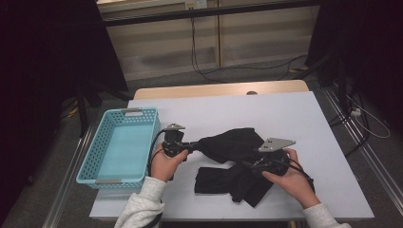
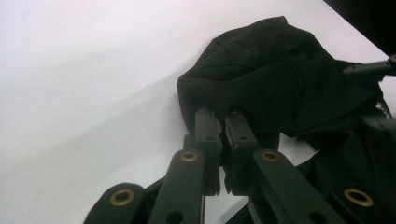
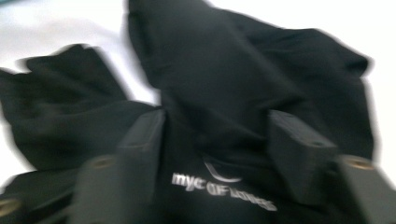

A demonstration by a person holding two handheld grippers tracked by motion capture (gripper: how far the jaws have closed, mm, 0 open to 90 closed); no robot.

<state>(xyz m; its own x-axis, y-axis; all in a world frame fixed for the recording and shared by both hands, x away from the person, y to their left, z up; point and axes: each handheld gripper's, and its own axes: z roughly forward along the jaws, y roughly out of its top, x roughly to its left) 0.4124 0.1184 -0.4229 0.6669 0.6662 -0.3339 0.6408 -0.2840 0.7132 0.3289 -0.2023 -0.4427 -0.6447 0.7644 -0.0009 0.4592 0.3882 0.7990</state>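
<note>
Left gripper (image 2: 223,122) pinches soft, crumpled black cloth (image 2: 280,79).

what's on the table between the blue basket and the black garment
In the high view, the left gripper lies between the basket and the black garment, its jaws shut on the cloth's near edge, on the white table.

The black garment (image 1: 237,147) is soft matt cloth, creased, with glossy silver print. The worktop (image 1: 294,118) looks smooth, matt white. The turquoise basket (image 1: 102,142) is perforated plastic.
</note>
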